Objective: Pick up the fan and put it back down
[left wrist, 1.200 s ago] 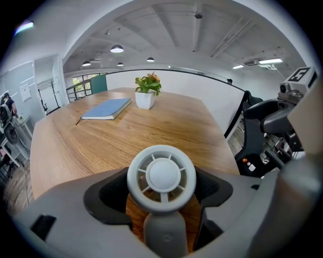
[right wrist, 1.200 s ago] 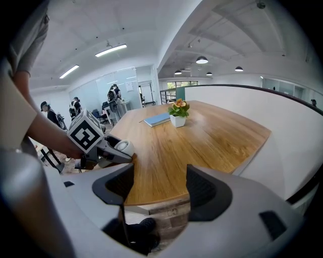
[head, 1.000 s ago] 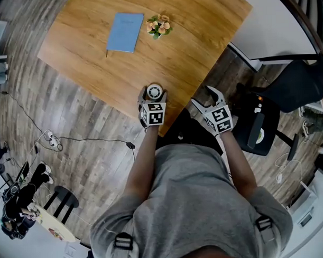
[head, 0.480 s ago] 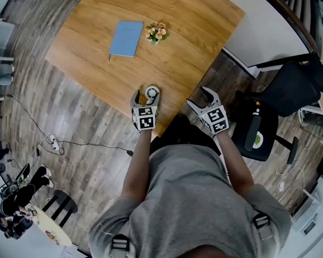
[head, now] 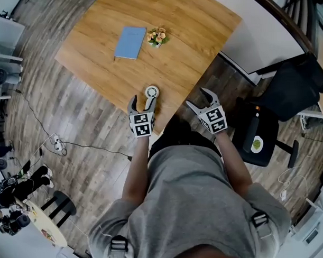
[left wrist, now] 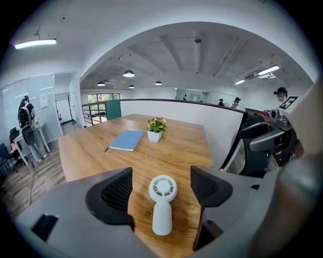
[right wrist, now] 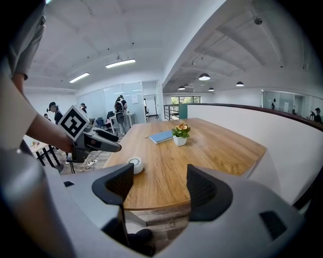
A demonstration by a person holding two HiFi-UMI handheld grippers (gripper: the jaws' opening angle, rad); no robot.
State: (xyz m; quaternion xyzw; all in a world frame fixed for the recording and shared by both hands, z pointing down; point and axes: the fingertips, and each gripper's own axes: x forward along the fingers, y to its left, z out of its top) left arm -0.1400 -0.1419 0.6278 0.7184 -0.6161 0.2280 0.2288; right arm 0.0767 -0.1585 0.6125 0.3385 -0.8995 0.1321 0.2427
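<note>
A small white hand-held fan (head: pixel 151 93) lies flat on the wooden table (head: pixel 184 35) near its front corner, handle toward me. In the left gripper view the fan (left wrist: pixel 162 201) lies just ahead of the jaws, round head away from me, and touches neither pad. My left gripper (head: pixel 141 104) is open behind the handle, at the table's edge. My right gripper (head: pixel 198 99) is open with nothing in it, held off the table's corner over the floor. From the right gripper view the fan (right wrist: pixel 135 164) and left gripper (right wrist: pixel 96 141) show to the left.
A blue notebook (head: pixel 130 43) and a small flower pot (head: pixel 157 36) sit farther back on the table. A white partition (head: pixel 264 37) runs along the right. Black office chairs (head: pixel 292 87) stand to my right. A cable and power strip (head: pixel 55 141) lie on the floor at left.
My left gripper has drawn back from the fan toward me with its jaws spread. The fan stays lying on the table. The right gripper has hardly moved.
</note>
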